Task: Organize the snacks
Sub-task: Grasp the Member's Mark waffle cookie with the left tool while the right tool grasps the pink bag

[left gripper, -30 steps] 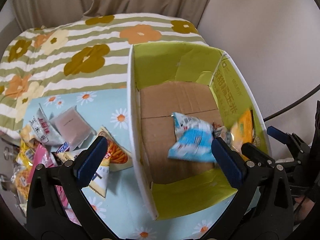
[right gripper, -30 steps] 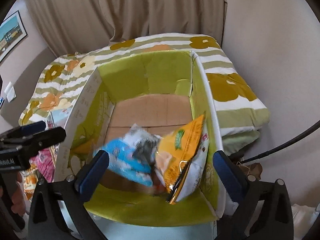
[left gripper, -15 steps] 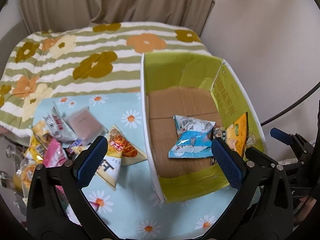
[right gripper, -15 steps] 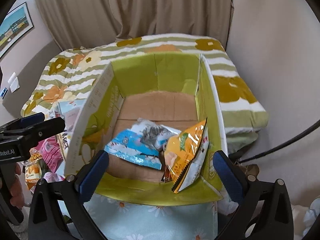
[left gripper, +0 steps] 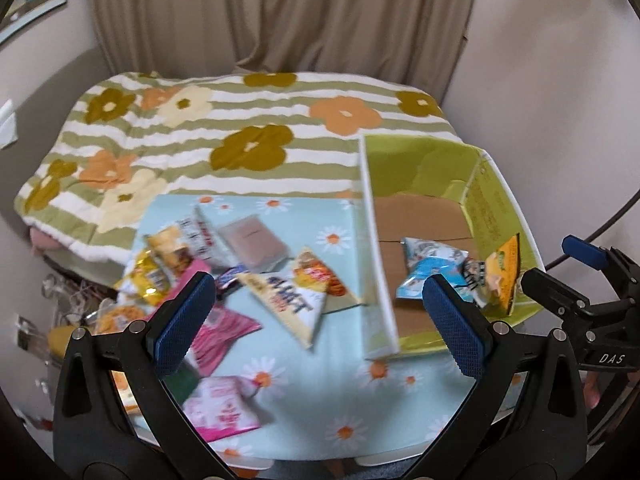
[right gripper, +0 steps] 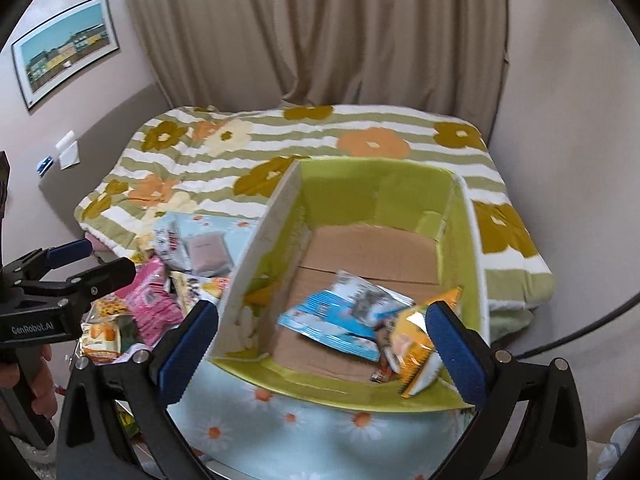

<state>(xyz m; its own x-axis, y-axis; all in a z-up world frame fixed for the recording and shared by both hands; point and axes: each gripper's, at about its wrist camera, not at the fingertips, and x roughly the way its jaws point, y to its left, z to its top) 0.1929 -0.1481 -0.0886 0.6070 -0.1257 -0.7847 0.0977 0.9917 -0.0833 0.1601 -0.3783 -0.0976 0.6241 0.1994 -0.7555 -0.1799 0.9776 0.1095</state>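
On the daisy-print tablecloth (left gripper: 304,404), green cardboard box (right gripper: 384,176) sits at the right end, open top, brown cardboard floor. Inside, near the front right corner: blue-and-white snack packet (right gripper: 340,316) lying flat, orange chip bag (right gripper: 416,336) leaning against the right wall, small dark wrapper (right gripper: 378,376) tucked under them, too blurred to ID.

Left of the box, loose pile of snacks on the cloth: white triangular packet with blue lettering (left gripper: 288,300), orange-red packet (left gripper: 320,276) just beside the box's left wall, pink striped bag (left gripper: 218,336), pink-and-white bag (left gripper: 222,408) near the front edge, grey-brown flat pouch (left gripper: 252,236), yellow bags (left gripper: 160,264) at the far left. Packets overlap, edges partly hidden.

Left gripper (left gripper: 320,320) jaws spread wide, nothing between them, hovering above the cloth between pile and box. Right gripper (right gripper: 324,348) also spread wide and empty, above the box's front edge. Box's tall left wall stands between pile and box floor.

Behind: flower-striped blanket (right gripper: 320,140), beige curtain (right gripper: 320,28), framed picture (right gripper: 66,48) on the left wall.
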